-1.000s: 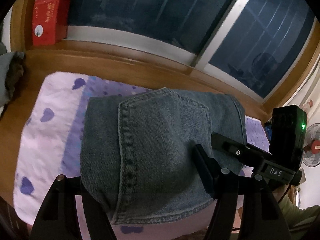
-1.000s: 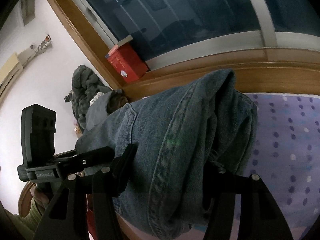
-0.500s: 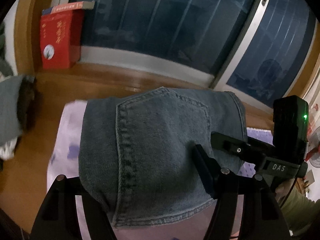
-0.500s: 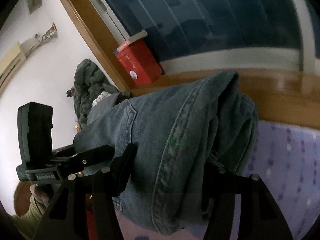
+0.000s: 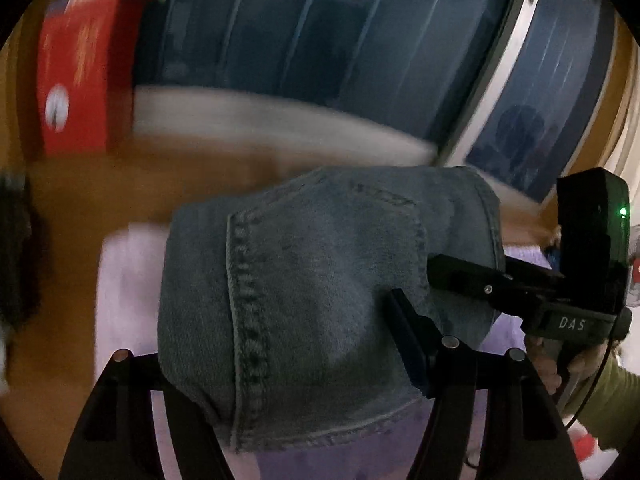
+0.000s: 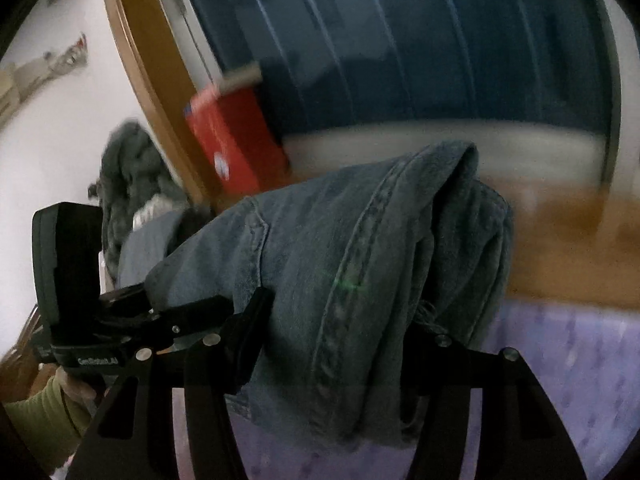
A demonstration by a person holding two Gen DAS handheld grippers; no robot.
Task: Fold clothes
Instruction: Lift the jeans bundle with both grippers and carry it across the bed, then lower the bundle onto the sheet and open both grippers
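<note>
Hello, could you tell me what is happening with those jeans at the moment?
A person is handling a folded bundle of blue jeans with two handheld grippers. The left gripper and the right gripper are both shut on the denim, holding it above a purple patterned cloth. Both views are motion-blurred. A red box stands by the dark window, and other clothes lie piled against the wall.

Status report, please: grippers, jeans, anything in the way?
Left gripper and right gripper shut on jeans. Jeans folded, held above purple cloth. Nothing blocking.

Red box (image 5: 76,76) on wooden sill (image 5: 120,184).
</note>
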